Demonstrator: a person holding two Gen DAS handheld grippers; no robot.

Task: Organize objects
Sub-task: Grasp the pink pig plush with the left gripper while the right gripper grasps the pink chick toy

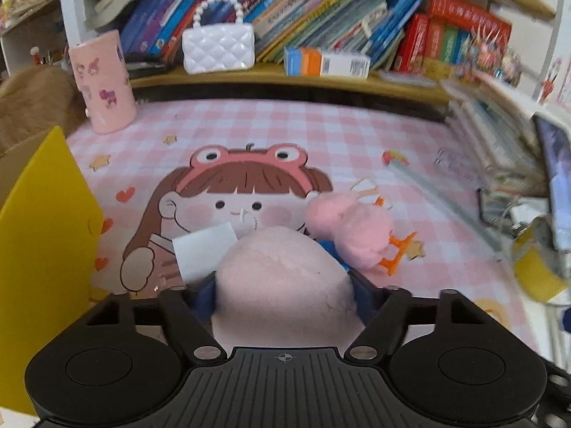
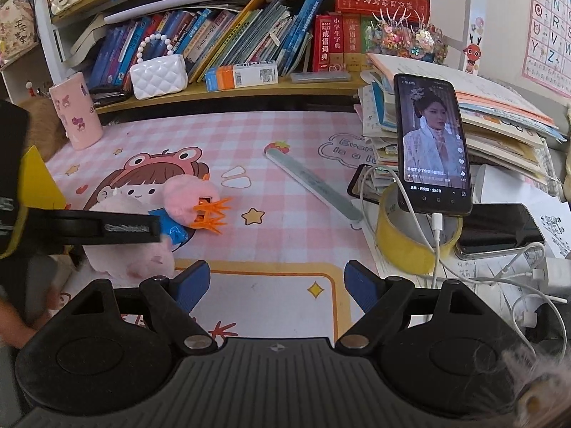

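Note:
My left gripper (image 1: 283, 285) is shut on a pale pink plush toy (image 1: 285, 278), which fills the gap between its blue pads. In the right wrist view the same plush (image 2: 132, 249) sits under the left gripper's black finger (image 2: 107, 228), low over the desk mat. A second, brighter pink fluffy toy with orange feet (image 1: 353, 228) lies just beyond, also in the right wrist view (image 2: 189, 196). My right gripper (image 2: 276, 285) is open and empty above the mat's front edge.
A yellow box (image 1: 43, 235) stands at the left. A pink cup (image 1: 103, 82), a white quilted purse (image 1: 217, 44) and books line the back shelf. A ruler (image 2: 314, 185), a yellow tape roll (image 2: 410, 246), a propped phone (image 2: 433, 146), cables and stacked papers crowd the right.

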